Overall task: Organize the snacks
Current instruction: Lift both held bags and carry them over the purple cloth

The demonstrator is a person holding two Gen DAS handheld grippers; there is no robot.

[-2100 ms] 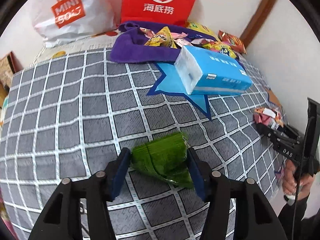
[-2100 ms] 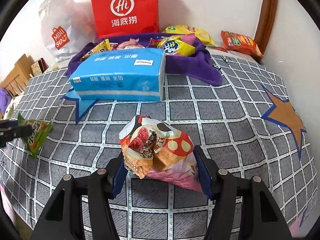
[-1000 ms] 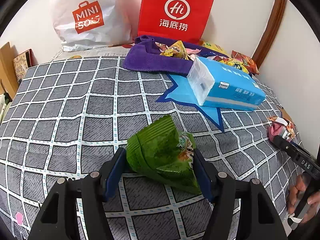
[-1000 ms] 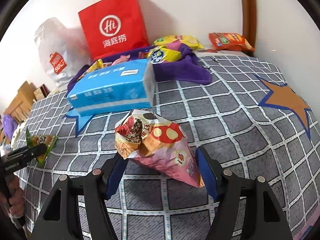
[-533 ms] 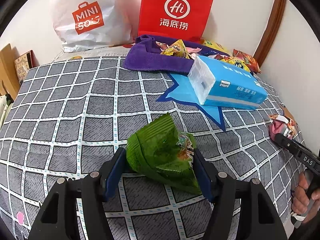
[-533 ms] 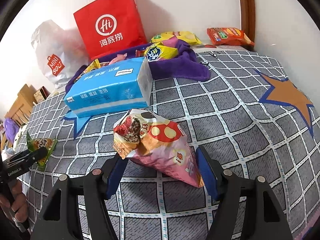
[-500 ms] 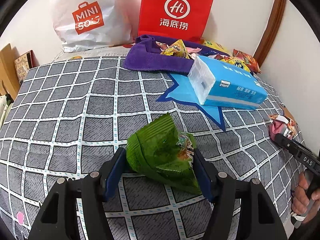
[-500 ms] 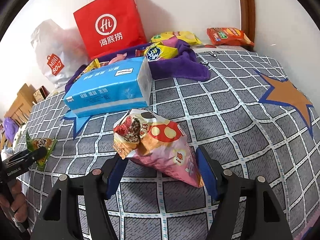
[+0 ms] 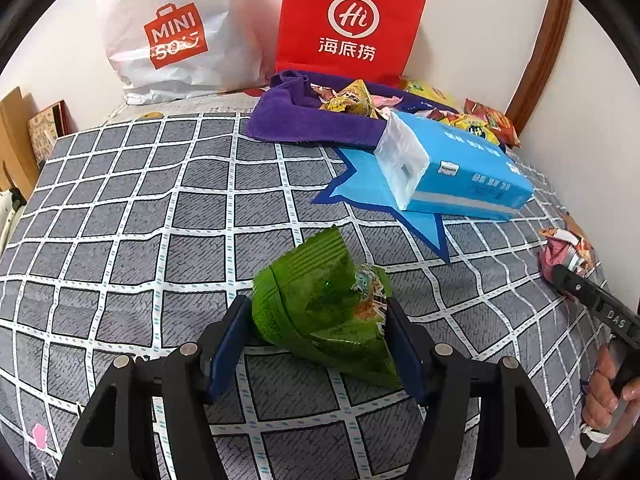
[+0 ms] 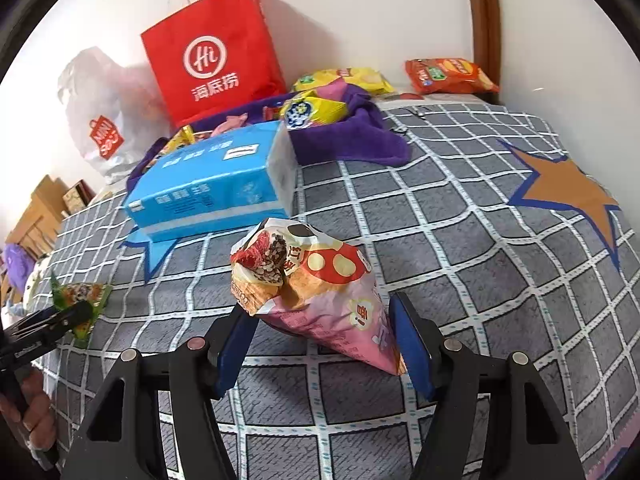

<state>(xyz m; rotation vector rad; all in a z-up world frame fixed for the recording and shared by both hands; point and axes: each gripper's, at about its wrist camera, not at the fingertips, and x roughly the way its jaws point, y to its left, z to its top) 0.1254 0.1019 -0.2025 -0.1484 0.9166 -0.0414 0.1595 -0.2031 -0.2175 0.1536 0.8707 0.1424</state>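
Note:
A crumpled green snack bag [image 9: 312, 280] sits between the blue pads of my left gripper [image 9: 318, 316], which is shut on it just above the checked bed cover [image 9: 120, 200]. My right gripper [image 10: 320, 312] holds a pink snack bag with a red mushroom print [image 10: 312, 276]. Both pads touch the bag and the jaws are closing further. Each gripper shows in the other's view. The right gripper [image 9: 560, 276] with the pink bag [image 9: 566, 248] is at the right edge. The left gripper [image 10: 76, 312] with the green bag [image 10: 80, 296] is at the left edge.
A blue tissue pack [image 9: 456, 172] lies mid-bed on a blue star patch. Behind it a purple towel [image 9: 304, 120] holds several snack packets. A red paper bag [image 9: 348, 20] and a white plastic bag [image 9: 176, 36] lean on the wall. An orange chip bag [image 10: 448, 74] lies at the far corner.
Since two seconds ago both grippers have drawn back and up a little with their bags. Over the last second neither hand has moved, and both bags stay gripped.

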